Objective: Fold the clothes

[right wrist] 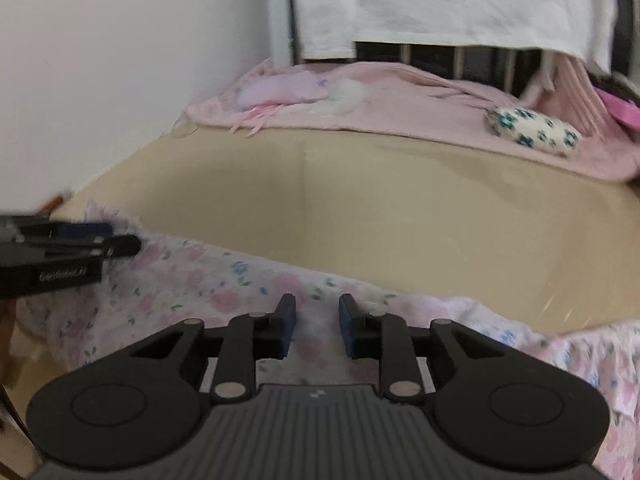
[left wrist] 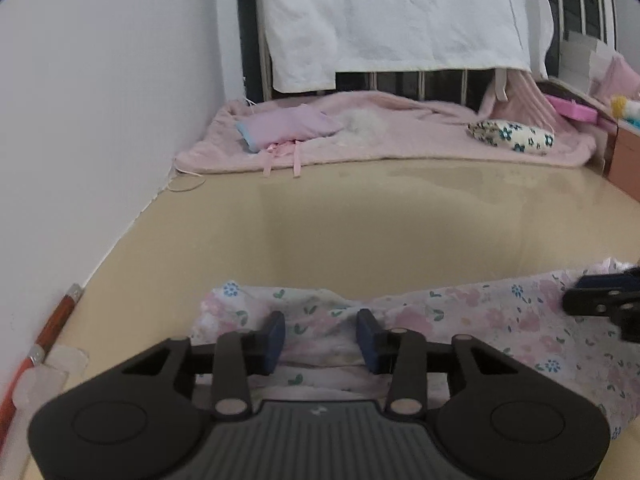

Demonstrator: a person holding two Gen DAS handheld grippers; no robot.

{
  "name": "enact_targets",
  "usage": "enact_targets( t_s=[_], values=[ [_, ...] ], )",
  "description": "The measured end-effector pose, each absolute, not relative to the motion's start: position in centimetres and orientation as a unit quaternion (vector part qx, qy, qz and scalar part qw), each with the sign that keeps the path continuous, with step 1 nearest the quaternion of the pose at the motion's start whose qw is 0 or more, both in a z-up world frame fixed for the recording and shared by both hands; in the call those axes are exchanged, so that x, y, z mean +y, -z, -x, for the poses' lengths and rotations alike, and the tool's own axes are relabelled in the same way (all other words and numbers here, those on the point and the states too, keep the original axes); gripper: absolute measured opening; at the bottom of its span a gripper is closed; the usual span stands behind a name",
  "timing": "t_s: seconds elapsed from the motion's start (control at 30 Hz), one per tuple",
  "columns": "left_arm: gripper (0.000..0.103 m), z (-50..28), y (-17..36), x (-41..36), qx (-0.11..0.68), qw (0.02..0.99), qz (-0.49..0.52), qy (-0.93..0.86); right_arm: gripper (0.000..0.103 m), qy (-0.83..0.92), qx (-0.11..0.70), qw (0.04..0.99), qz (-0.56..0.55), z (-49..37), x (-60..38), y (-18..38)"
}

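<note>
A pale floral garment (left wrist: 480, 320) lies spread across the near part of a tan surface (left wrist: 360, 216). My left gripper (left wrist: 322, 340) is open just above its rumpled left end, and cloth shows in the gap between the blue pads. In the right wrist view the same garment (right wrist: 192, 280) runs from left to lower right. My right gripper (right wrist: 317, 330) is open over its middle, with fabric showing between the pads. Each gripper appears in the other's view: the right gripper (left wrist: 600, 300) at the garment's right side, the left gripper (right wrist: 80, 240) at its left corner.
A pink blanket (left wrist: 400, 136) lies at the far end with a lilac folded cloth (left wrist: 288, 124) and a small floral pillow (left wrist: 512, 136) on it. A white sheet (left wrist: 392, 16) hangs behind. A white wall (left wrist: 100, 100) borders the left. A brown box (left wrist: 624, 156) stands at far right.
</note>
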State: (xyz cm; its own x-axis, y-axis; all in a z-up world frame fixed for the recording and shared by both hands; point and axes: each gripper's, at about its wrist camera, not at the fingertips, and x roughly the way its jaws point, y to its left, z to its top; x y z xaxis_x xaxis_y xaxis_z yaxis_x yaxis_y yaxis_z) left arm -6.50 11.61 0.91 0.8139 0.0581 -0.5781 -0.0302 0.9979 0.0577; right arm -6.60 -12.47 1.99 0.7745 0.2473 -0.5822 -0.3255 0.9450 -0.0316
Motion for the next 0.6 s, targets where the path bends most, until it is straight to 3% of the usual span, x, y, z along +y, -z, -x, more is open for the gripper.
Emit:
enact_targets(
  t_s=[0.03, 0.2, 0.33, 0.53, 0.6],
  values=[
    [0.041, 6.6, -0.9, 11.6, 0.303, 0.952, -0.022, -0.024, 0.034, -0.146, 0.297, 0.942, 0.057, 6.9, -13.3, -2.0],
    [0.042, 6.3, -1.6, 11.1, 0.318, 0.946, -0.037, -0.045, 0.035, -0.154, 0.26, 0.953, 0.004, 12.4, -20.1, -3.7],
    [0.041, 9.6, -4.8, 9.4, 0.266, 0.963, 0.032, -0.007, 0.063, -0.185, 0.237, 0.951, 0.068, 20.2, -26.5, -4.8],
    [0.042, 9.6, -3.9, -0.4, 0.291, 0.945, -0.01, 0.151, 0.064, -0.176, 0.329, 0.928, 0.002, 22.4, -31.8, -3.2],
    [0.042, 9.3, -2.7, -2.9, 0.296, 0.939, -0.039, 0.169, 0.052, -0.165, 0.341, 0.925, -0.018, 21.6, -31.9, -1.9]
  ],
)
